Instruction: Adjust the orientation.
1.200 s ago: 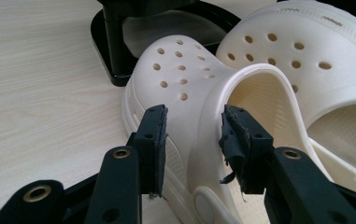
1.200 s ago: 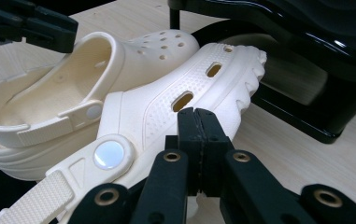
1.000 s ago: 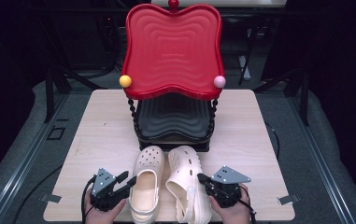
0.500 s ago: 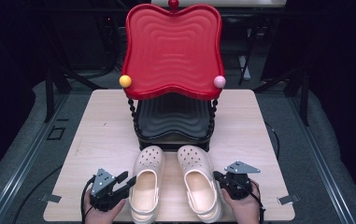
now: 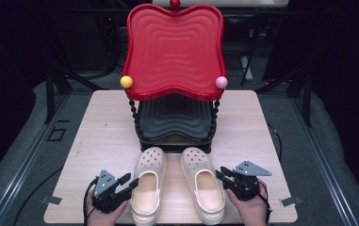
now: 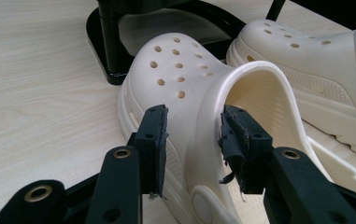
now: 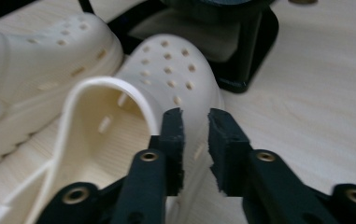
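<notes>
At lower left, the left gripper (image 5: 126, 184) is lying low, its released jaws straddling the left clog's (image 5: 148, 187) outer wall. At lower right, the right gripper (image 5: 223, 177) (jaws just opening, nothing between) is sitting beside the right clog (image 5: 204, 189), now upright instead of tipped.

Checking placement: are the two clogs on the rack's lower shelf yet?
No, both clogs lie side by side on the table, in front of the rack's black lower shelf.

Right clog (image 5: 202, 183) now stands upright beside its mate; right gripper (image 5: 225, 178) jaws just opened, releasing it.
</notes>
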The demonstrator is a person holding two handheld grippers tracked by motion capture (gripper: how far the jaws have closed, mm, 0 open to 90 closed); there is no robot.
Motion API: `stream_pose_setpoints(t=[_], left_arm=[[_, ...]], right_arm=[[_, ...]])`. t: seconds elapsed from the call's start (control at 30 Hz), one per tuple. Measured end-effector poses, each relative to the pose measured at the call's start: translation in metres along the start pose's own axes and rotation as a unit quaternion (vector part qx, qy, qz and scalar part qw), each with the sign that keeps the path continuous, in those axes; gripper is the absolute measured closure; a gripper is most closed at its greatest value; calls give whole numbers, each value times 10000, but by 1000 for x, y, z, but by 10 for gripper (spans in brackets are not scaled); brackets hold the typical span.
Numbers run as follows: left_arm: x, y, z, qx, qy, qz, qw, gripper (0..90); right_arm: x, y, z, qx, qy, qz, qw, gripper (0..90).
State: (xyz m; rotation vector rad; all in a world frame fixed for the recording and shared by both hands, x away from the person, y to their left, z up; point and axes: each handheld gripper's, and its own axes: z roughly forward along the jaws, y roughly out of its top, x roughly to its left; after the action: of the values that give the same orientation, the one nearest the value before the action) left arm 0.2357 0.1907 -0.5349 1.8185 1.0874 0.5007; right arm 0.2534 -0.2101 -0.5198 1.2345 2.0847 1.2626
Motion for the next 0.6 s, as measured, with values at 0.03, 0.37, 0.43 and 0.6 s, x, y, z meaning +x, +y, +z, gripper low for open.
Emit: stream_pose_setpoints(t=[0.03,0.37,0.43,0.6], left_arm=[[0,0,1,36,-17,20,10000,608],[-5,1,14,182,-31,63,9998,695],[-6,3,15,181,-16,163,9997,731],[-15,5,19,183,14,315,9993,779]], right_arm=[[0,0,0,0,0,0,10000,692],[17,-4,16,495,-102,-375,9980,735],[20,-2,16,522,-254,-273,9979,778],[28,0,20,523,-394,-187,9977,804]])
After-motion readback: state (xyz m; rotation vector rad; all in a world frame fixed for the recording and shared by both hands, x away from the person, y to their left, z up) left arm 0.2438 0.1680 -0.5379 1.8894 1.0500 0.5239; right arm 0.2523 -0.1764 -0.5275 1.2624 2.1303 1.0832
